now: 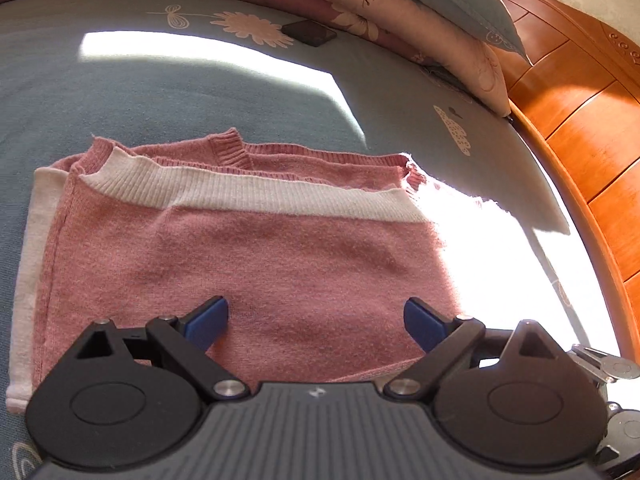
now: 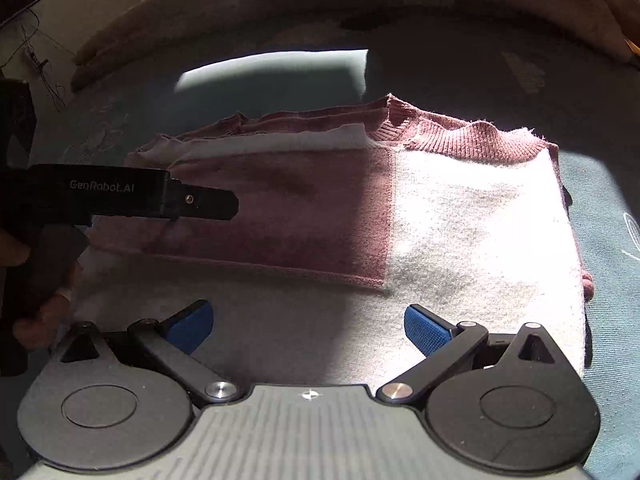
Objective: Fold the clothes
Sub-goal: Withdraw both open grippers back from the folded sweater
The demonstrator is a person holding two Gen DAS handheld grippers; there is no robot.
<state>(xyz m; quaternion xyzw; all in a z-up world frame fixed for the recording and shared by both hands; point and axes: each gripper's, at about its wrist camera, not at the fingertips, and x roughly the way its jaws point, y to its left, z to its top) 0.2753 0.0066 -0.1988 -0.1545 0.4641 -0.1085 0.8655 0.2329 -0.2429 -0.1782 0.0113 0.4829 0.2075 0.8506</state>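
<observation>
A pink-and-white sweater (image 1: 240, 248) lies folded into a compact rectangle on the blue floral bedsheet (image 1: 160, 92), part sunlit. Both the left gripper (image 1: 316, 320) and right gripper (image 2: 308, 324) hover over its near edge, jaws spread wide and empty. The fold looks nearly complete; any next move likely calls for pinching an edge to halve or smooth it.

Sweater (image 1: 248, 256) pink, white bands; bedsheet (image 1: 168, 92) blue-grey, floral print.
</observation>
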